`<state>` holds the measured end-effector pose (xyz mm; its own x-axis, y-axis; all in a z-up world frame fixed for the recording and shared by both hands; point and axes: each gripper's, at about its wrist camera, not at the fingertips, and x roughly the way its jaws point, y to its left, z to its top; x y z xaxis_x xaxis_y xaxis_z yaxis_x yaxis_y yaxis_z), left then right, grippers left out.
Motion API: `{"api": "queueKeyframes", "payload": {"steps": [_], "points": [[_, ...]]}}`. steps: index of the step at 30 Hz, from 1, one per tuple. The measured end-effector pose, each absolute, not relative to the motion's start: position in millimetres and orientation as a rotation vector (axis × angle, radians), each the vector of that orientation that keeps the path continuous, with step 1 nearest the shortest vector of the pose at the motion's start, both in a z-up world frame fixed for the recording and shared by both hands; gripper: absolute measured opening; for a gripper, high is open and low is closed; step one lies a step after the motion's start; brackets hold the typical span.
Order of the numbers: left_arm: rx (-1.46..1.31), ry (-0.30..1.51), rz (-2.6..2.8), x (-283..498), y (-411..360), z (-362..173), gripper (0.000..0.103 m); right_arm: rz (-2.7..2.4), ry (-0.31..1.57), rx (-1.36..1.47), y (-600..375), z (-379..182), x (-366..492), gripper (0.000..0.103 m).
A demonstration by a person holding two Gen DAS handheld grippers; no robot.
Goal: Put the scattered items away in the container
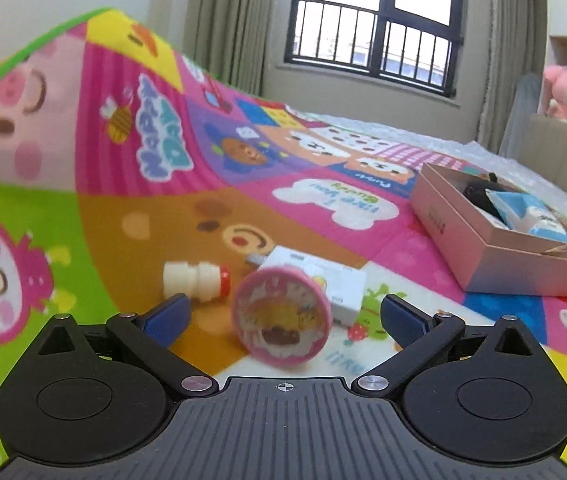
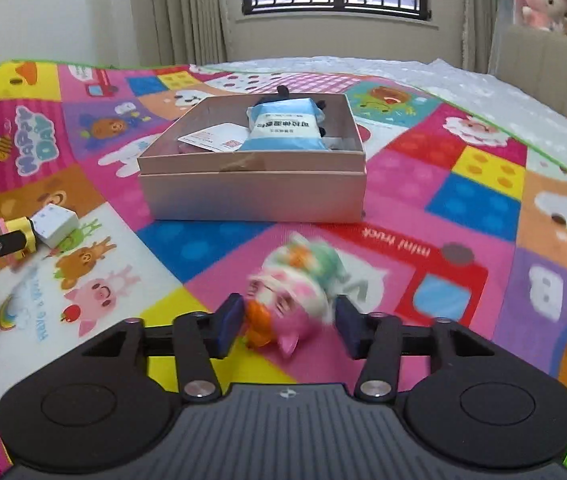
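1 pink cardboard box (image 2: 251,196) on the play mat (image 2: 483,200); inside it 1 blue-white packet (image 2: 283,130). Outside the box: 1 white bottle (image 1: 195,280), 1 white carton (image 1: 335,284), 1 pink round tub (image 1: 281,320), 1 pig toy (image 2: 291,292).

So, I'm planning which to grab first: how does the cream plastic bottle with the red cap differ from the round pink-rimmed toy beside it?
The cream plastic bottle with the red cap lies on its side; the round pink-rimmed toy stands tilted on its edge. The bottle is plain and ribbed; the toy carries a printed cartoon face. The bottle lies farther off; the toy sits between the left gripper's open fingers. Both rest on the colourful play mat, outside the box.
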<state>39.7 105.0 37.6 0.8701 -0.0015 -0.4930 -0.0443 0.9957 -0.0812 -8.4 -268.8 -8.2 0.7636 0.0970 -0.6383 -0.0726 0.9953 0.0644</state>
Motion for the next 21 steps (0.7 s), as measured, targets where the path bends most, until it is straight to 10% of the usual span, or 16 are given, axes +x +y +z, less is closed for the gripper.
{"api": "queueKeyframes", "payload": {"steps": [4, 10, 21], "points": [[-0.072, 0.569, 0.04, 50.2, 102.4, 34.3, 0.079, 0.069, 0.655, 0.056, -271.4, -13.7, -10.2, 0.084], [-0.084, 0.592, 0.04, 57.4, 105.0, 30.0, 0.076, 0.087, 0.648, 0.085, -282.4, -27.1, -16.9, 0.103], [0.049, 0.585, -0.196, 43.2, 47.2, 53.0, 0.06, 0.073, 0.623, 0.01, -271.9, -44.1, -20.8, 0.103]]}}
